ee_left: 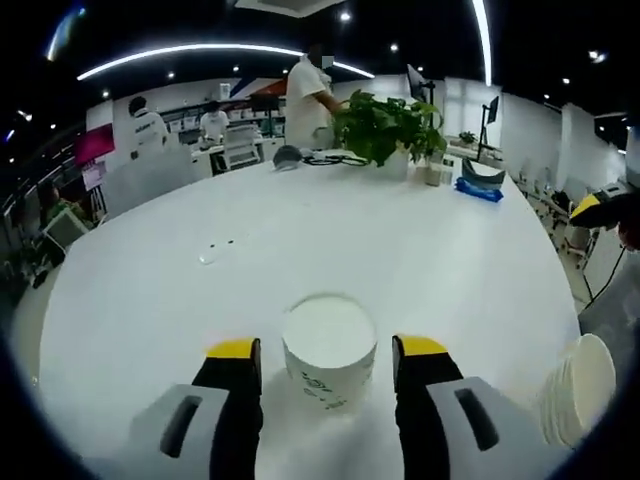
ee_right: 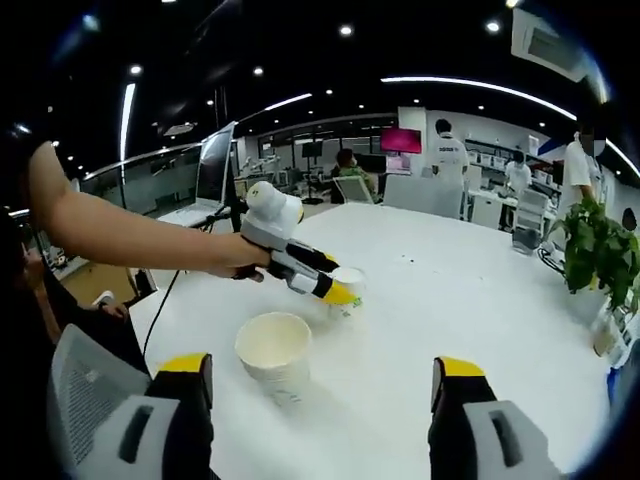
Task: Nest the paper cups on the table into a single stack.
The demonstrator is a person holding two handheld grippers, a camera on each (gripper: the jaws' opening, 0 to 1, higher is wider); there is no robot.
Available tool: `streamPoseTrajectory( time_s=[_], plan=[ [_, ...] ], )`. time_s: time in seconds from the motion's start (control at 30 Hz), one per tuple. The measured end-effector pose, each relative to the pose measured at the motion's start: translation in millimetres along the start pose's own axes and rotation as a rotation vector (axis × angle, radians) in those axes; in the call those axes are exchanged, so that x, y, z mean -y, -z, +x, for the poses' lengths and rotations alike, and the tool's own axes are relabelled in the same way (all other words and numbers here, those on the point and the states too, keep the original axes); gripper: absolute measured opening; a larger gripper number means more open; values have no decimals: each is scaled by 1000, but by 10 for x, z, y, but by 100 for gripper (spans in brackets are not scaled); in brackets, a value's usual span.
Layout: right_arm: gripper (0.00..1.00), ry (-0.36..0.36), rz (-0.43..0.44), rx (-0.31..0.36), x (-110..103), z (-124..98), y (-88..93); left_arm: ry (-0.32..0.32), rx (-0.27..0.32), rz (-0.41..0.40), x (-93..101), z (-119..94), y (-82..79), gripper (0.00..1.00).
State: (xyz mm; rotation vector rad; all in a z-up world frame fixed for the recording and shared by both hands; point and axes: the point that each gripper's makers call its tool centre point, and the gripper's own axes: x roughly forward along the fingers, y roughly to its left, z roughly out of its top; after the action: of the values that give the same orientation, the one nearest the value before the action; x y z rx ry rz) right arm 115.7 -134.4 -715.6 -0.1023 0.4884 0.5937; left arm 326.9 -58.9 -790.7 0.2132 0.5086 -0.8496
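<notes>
A white paper cup (ee_left: 328, 352) with green print stands upright between the jaws of my left gripper (ee_left: 326, 349), which is open with a small gap on each side. A nested stack of cups (ee_left: 578, 390) shows at the lower right edge. In the right gripper view that stack (ee_right: 275, 355) stands on the white table (ee_right: 450, 300), ahead of my open right gripper (ee_right: 322, 367) and nearer its left jaw. Beyond it a hand holds the left gripper (ee_right: 340, 288), whose jaws sit around the single cup (ee_right: 350, 282).
A potted plant (ee_left: 385, 125) and a blue object (ee_left: 480, 185) stand at the table's far end; the plant (ee_right: 600, 250) is at the right. A monitor (ee_right: 215, 165) stands off the table's far left. A person's bare arm (ee_right: 120, 235) crosses from the left. People stand behind.
</notes>
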Motion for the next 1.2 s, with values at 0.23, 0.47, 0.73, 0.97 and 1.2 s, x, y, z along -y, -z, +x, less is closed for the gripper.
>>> streamPoseTrajectory(
  time_s=[0.23,0.47,0.73,0.97,1.2],
  plan=[
    [90,3,16,-8,-2,-1,56,19,-4,-8,69,55,2,37],
    [90,8,18,3,4,-2,36,16,1,-17,94,-6,-32,37],
    [89,-8,69,58,34,16,-102,9,42,-23,159,-263,-246,36],
    [86,-23,82,80,11,44,-175,29,56,-47,291,-512,-352,36],
    [82,-53,85,93,-77,92,-230,54,93,-74,421,-840,-510,36]
  ],
)
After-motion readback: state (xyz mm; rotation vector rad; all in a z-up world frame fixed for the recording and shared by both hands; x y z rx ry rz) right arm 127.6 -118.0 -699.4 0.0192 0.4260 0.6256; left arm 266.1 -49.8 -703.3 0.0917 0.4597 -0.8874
